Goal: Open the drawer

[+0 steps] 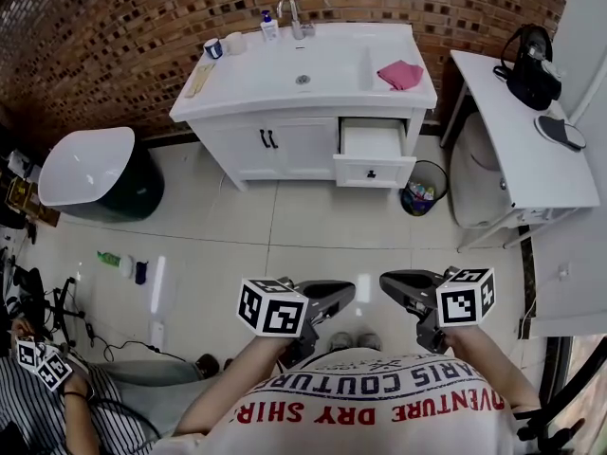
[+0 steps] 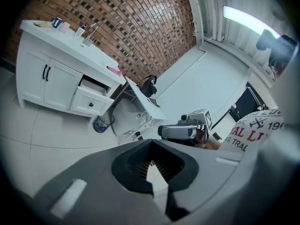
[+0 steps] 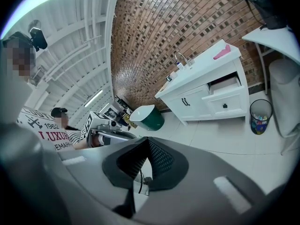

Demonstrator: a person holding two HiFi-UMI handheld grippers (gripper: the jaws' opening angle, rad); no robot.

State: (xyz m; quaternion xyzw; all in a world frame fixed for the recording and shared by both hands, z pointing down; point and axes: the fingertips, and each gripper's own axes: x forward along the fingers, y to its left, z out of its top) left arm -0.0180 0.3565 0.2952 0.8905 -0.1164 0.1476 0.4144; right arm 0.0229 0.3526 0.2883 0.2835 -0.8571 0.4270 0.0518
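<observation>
White lacquered vanity (image 1: 285, 145) stands against the brick wall (image 1: 142, 27). Its drawer (image 1: 372, 140), a flat-fronted box with a small dark knob (image 1: 372, 172), already juts partly out at the cabinet's right end. I hold the left gripper (image 1: 347, 289) and right gripper (image 1: 387, 282) near my body, well apart from it, ribbed jaws closed on nothing. To draw it further, I'd part one pair, pinch that knob squarely and pull straight.

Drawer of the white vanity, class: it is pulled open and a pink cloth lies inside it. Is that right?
Not quite. The drawer is pulled open, but the pink cloth lies on the countertop above it, not inside it. The head view shows this.
</observation>
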